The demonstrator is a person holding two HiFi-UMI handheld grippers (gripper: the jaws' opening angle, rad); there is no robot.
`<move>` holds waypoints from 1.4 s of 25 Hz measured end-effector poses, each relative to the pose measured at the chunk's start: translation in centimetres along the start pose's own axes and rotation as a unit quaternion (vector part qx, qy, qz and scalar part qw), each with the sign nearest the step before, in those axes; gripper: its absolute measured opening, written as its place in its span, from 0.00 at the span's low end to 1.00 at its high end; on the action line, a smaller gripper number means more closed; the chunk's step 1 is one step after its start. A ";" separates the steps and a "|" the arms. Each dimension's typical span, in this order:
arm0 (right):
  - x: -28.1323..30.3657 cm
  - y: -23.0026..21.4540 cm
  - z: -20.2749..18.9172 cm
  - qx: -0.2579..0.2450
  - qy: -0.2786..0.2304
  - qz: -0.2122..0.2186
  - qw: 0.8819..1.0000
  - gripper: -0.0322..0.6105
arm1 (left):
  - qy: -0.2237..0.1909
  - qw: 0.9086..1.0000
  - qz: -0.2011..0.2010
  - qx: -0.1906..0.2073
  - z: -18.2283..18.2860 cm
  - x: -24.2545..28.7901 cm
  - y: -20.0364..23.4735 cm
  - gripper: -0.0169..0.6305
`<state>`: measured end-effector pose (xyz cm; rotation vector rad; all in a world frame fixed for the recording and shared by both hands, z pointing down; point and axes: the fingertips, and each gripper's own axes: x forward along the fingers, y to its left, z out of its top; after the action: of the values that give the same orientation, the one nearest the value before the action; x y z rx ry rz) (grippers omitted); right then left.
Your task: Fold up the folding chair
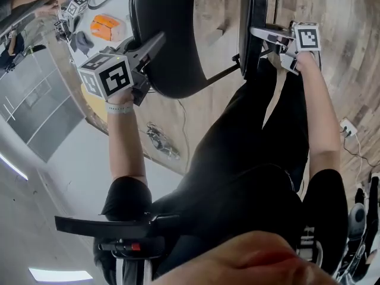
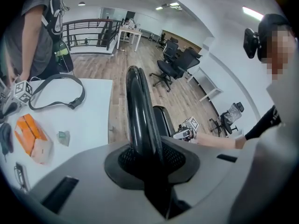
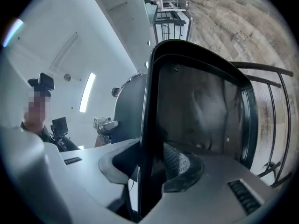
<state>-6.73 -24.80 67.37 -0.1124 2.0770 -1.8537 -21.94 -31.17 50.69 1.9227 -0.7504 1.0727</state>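
On the left, my left gripper [image 1: 155, 43] has its jaws clamped on the rim of the rounded black panel [image 1: 172, 58] of the folding chair [image 1: 178, 16]. The chair is between my two hands over the wooden floor [image 1: 219, 10], just right of the white worktop [image 1: 119, 8]. That grip looks like my anchor, so I would hold it firm and square across the rim so the glossy edge cannot slide out. The two panels stand apart with a thin strut [image 1: 221, 73] between them, and I judge the fold is only partly made. On the right, my right gripper [image 1: 261, 34] has its jaws closed on the thin edge of the flat panel [image 1: 250, 16]. I would swing that panel left toward the rounded one along its hinge's own arc, not forcing it straight across. A narrow edge hold like this could twist loose, so I would close the gap slowly.
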 end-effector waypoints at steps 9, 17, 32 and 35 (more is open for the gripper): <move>9.5 -2.1 0.2 -0.001 0.024 -0.062 0.998 0.27 | -0.005 1.000 0.027 0.011 0.4 -1.5 1.4 0.13; 16.1 -4.7 0.4 -0.010 0.042 -0.121 0.992 0.29 | -0.023 0.998 0.054 -0.021 0.1 -2.6 5.3 0.13; 17.2 -5.2 0.3 -0.027 0.056 -0.137 0.989 0.29 | -0.060 0.998 -0.003 -0.024 0.2 -2.9 6.3 0.20; 16.6 -5.3 0.4 -0.057 0.049 -0.150 0.986 0.37 | -0.064 0.997 -0.038 -0.015 -0.1 -3.3 5.6 0.35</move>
<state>-23.03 -30.73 69.01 -0.3893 2.3417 -1.9392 -27.89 -33.59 49.80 1.9925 -0.7527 0.8945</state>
